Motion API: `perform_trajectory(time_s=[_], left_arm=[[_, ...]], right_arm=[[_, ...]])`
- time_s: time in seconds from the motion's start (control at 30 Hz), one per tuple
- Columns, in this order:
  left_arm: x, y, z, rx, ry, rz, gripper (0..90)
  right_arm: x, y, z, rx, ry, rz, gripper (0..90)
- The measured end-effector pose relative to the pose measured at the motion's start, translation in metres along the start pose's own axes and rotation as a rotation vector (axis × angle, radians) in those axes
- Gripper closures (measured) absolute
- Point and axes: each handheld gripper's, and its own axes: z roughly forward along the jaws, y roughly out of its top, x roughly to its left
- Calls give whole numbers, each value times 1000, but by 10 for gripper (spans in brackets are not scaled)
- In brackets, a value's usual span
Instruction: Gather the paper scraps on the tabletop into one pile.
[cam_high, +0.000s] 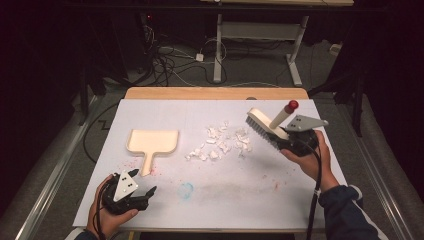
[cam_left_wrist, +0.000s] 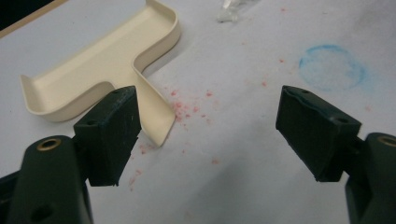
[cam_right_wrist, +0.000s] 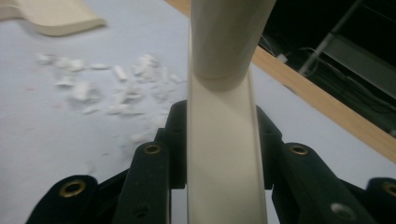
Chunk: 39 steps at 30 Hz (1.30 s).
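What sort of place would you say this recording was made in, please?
Probably a lab or test workspace: a white-covered table with a dustpan and paper scraps, loose cables on the floor, and an adjustable desk frame behind.

The dustpan (cam_high: 152, 141) lies left of the paper scraps (cam_high: 220, 142) on the table (cam_high: 225, 195). The brush (cam_high: 267, 127) is held above the table to their right, and the left gripper (cam_high: 145, 192) sits in front of the dustpan's handle.

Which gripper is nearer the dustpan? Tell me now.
Left. The left gripper sits just below the dustpan handle, jaws open. The right gripper, shut on the brush, is across the scraps.
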Motion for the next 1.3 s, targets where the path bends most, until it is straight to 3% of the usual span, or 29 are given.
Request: perform_trajectory(time_s=[0.07, 0.13, 0.17, 0.2, 0.3, 0.4, 0.43, 0.57, 0.63, 0.8, 0.93, 1.23, 1.3], left_arm=[[1, -1, 1, 8, 8, -10, 217], [3, -1, 3, 9, 10, -19, 217], [3, -1, 3, 9, 10, -19, 217], [3, 0, 4, 13, 12, -17, 217], [2, 1, 6, 16, 12, -14, 217], [0, 1, 6, 26, 7, 9, 217], [-1, 1, 6, 27, 3, 13, 217], [-3, -2, 6, 28, -14, 15, 217], [-3, -2, 6, 31, -16, 22, 217], [-8, 1, 6, 21, -22, 62, 216], [-11, 2, 6, 29, -27, 68, 215], [-14, 3, 6, 34, -39, 78, 215], [-14, 3, 6, 34, -39, 78, 215]], right_arm=[[-9, 5, 17, 26, -47, -11, 676], [-15, 11, 34, 44, -61, -11, 676], [-15, 11, 34, 44, -61, -11, 676], [-18, 17, 52, 60, -81, -19, 676], [-19, 25, 78, 89, -104, -42, 676], [-14, 28, 99, 114, -123, -49, 676], [-14, 28, 99, 114, -123, -49, 676], [2, 23, 125, 175, -126, -78, 676], [10, 21, 131, 175, -111, -89, 677], [28, 20, 134, 177, -91, -115, 676], [44, 15, 126, 144, -25, -140, 675], [70, 0, 91, 86, 119, -189, 674], [76, -1, 82, 83, 138, -227, 674]])
